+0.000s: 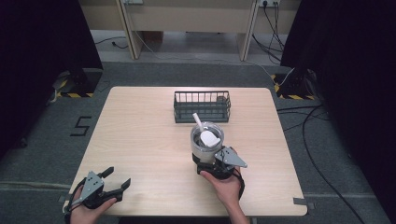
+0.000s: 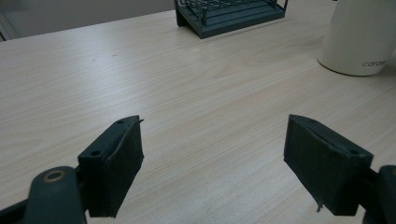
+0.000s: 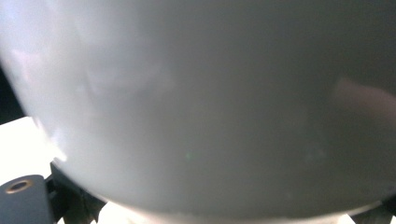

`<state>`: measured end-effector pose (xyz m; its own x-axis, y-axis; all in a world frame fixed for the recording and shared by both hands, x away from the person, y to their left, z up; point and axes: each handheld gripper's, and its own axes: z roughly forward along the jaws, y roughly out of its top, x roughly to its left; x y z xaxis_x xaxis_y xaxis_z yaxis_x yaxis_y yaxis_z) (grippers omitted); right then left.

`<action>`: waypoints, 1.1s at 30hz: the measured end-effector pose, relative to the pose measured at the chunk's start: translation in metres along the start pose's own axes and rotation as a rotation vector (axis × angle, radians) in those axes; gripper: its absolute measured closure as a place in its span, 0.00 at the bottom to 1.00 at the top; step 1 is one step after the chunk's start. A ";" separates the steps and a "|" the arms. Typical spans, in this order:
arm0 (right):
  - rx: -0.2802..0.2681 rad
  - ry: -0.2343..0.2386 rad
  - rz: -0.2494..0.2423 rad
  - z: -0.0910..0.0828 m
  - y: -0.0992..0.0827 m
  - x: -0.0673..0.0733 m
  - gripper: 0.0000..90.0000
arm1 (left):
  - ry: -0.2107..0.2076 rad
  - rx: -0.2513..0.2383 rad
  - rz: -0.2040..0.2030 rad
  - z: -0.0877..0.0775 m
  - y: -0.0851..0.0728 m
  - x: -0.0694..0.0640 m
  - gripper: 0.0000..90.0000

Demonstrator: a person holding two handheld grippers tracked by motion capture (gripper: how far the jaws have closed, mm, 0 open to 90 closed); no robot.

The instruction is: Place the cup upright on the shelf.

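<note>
Right hand-held gripper [image 1: 211,160] is pinching the white cup [image 1: 207,142] mid-bench [image 1: 140,135], just in front of the basket [image 1: 202,106], while the left hand-held gripper [image 1: 116,179] is sitting spread wide near the front-left corner.

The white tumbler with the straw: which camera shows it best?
The high view: the whole tumbler, lid and straw, stands upright before the wire basket. The left gripper view catches its lower side; the right gripper view is a blurred close-up of its wall.
</note>
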<state>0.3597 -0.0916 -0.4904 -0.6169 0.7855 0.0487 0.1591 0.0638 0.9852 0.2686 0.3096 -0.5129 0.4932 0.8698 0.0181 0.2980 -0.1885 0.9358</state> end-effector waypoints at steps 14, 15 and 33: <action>0.003 0.001 -0.043 0.001 0.003 0.001 0.10 | -0.001 -0.004 -0.005 0.000 -0.001 0.001 0.21; 0.005 0.001 -0.042 0.001 0.003 0.001 0.10 | 0.000 -0.002 -0.005 0.000 -0.001 0.002 0.21; -0.023 -0.029 -0.054 0.002 0.024 -0.007 0.10 | 0.002 -0.005 -0.005 0.000 -0.001 0.002 0.21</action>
<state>0.3698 -0.0944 -0.4676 -0.6014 0.7989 -0.0091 0.1084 0.0929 0.9898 0.2689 0.3116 -0.5137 0.4901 0.8715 0.0137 0.2962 -0.1814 0.9378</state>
